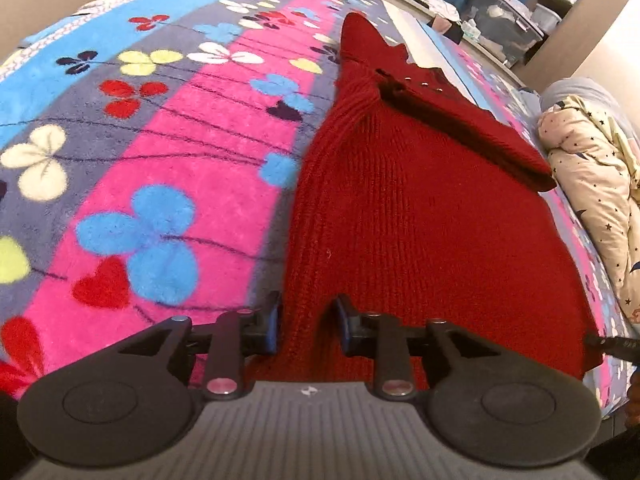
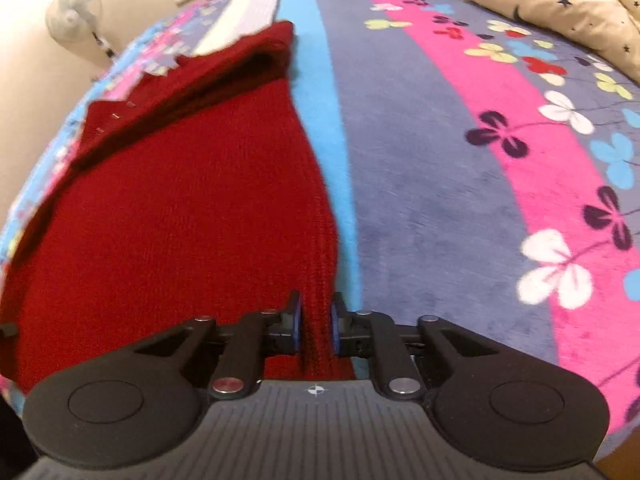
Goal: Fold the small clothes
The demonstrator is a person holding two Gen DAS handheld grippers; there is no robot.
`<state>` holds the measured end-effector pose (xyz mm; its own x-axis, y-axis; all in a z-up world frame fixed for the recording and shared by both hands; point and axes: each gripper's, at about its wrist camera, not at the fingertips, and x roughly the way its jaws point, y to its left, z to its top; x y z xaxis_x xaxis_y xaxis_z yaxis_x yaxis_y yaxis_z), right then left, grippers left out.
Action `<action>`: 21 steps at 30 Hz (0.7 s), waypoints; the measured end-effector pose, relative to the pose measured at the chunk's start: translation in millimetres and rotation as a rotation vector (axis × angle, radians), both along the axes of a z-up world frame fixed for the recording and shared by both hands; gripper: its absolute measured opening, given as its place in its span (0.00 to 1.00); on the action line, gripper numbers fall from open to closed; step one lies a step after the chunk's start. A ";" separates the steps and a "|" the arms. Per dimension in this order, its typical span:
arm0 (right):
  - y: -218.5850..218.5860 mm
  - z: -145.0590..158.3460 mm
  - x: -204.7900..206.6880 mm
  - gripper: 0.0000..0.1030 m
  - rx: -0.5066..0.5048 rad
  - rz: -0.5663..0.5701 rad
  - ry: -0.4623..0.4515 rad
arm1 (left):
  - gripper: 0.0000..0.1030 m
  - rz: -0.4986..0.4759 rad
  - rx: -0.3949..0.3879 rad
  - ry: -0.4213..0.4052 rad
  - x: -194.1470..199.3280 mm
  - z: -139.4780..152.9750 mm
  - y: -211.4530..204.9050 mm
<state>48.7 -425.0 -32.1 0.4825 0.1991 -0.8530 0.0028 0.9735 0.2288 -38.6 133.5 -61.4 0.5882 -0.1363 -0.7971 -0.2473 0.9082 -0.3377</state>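
Hand-held gripper (image 2: 314, 322) pinches ribbed red knit sweater (image 2: 180, 208) on fleecy blanket (image 2: 440, 200).

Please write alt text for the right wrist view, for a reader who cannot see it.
The right tool is closed on the near right edge of a red knitted garment that lies on a blanket with pink, grey and blue stripes and clover shapes. A star-printed cream quilt lies at the top right.
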 end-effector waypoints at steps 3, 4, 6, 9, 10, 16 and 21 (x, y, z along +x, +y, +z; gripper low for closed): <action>7.3 -6.9 -0.4 0.38 -0.049 0.041 0.021 | 0.32 -0.011 0.010 -0.002 -0.3 1.8 -3.9; 11.7 -6.8 -2.6 0.39 -0.064 0.057 0.017 | 0.32 -0.014 0.012 -0.001 -0.5 1.7 -3.7; 16.1 -6.4 -4.2 0.40 -0.074 0.081 0.014 | 0.33 -0.014 0.009 0.009 -2.7 1.2 -3.1; 19.1 -6.4 -4.5 0.41 -0.090 0.086 0.011 | 0.35 -0.001 -0.008 0.029 -10.2 -2.9 -1.2; 16.7 -6.6 -4.0 0.41 -0.088 0.078 0.012 | 0.35 0.005 -0.011 0.037 -12.0 -3.0 -1.0; 15.6 -6.9 -2.6 0.41 -0.087 0.075 0.011 | 0.35 0.014 0.003 0.068 -22.5 -2.1 -5.7; 18.1 -6.2 -3.3 0.29 -0.079 0.094 0.005 | 0.34 0.008 0.035 0.070 -26.2 -2.2 -10.7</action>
